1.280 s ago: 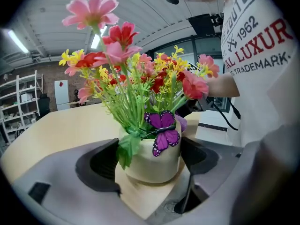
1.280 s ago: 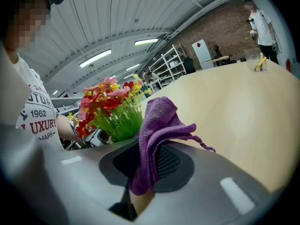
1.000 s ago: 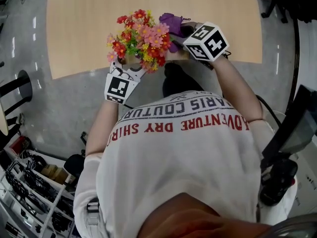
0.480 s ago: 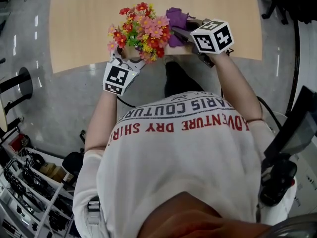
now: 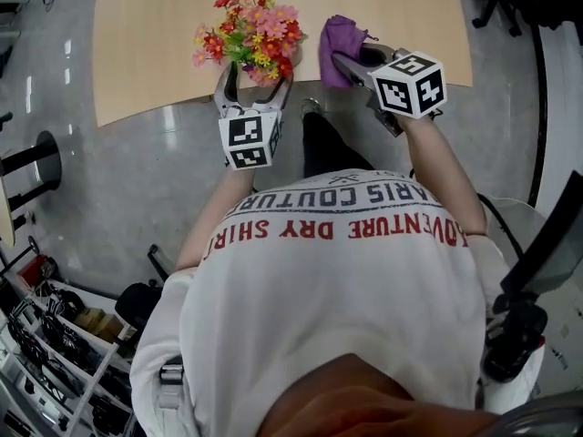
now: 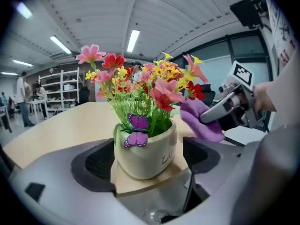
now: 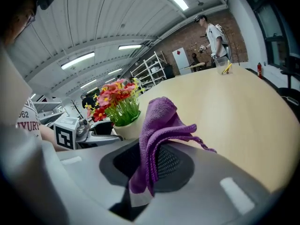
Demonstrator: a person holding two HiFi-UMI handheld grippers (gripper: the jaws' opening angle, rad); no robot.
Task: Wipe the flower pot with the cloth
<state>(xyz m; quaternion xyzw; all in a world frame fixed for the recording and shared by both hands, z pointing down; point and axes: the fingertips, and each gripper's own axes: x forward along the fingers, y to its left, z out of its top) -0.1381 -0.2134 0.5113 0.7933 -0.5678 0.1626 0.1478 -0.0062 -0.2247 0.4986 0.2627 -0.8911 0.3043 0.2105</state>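
One rounded cream flower pot; woven purple cloth, bunched.

Cream flower pot, purple cloth
The pot stands upright between the left gripper's just-widened jaws; the cloth hangs crumpled, pinched in the right gripper.

A cream flower pot bore a purple butterfly beneath red, pink and yellow flowers on green stems. The cloth was purple, the table pale wood, the floor grey. Black-and-white squares patterned the marker cubes. The white shirt carried red and dark lettering.
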